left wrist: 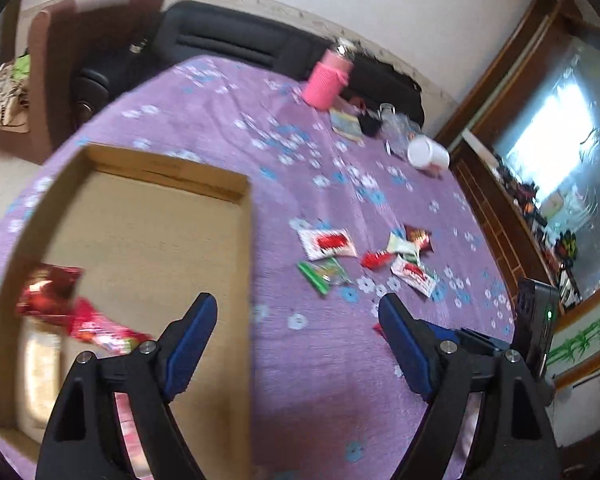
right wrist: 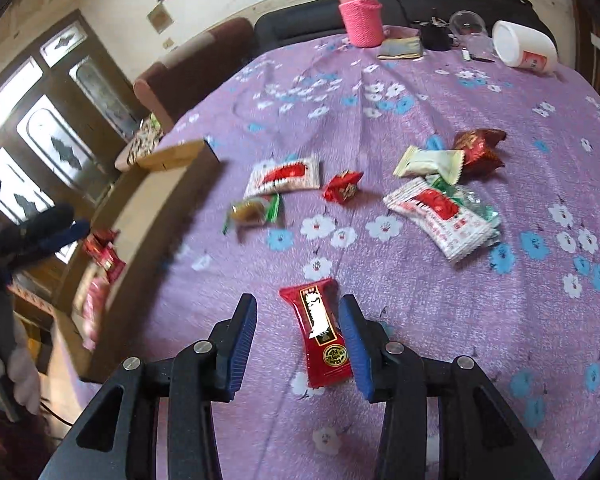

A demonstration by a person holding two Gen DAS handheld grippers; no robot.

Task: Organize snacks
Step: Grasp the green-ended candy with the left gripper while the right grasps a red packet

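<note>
Here, the open right gripper (right wrist: 298, 322) straddles a glossy red oblong wrapper (right wrist: 322, 330) on purple floral cloth (right wrist: 440, 312); the left gripper (left wrist: 298, 314) gapes empty beside the cardboard tray (left wrist: 246, 248).

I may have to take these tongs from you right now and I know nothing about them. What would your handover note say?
Left tongs: open, empty, hovering by the cardboard tray.
Right tongs: open, straddling the long red snack bar on the purple tablecloth, not yet closed.
Done: a few red packets lie in the tray.
Left: the bar, plus loose snacks further back, such as the white-and-red packet, small red candy and dark red pouch.
</note>
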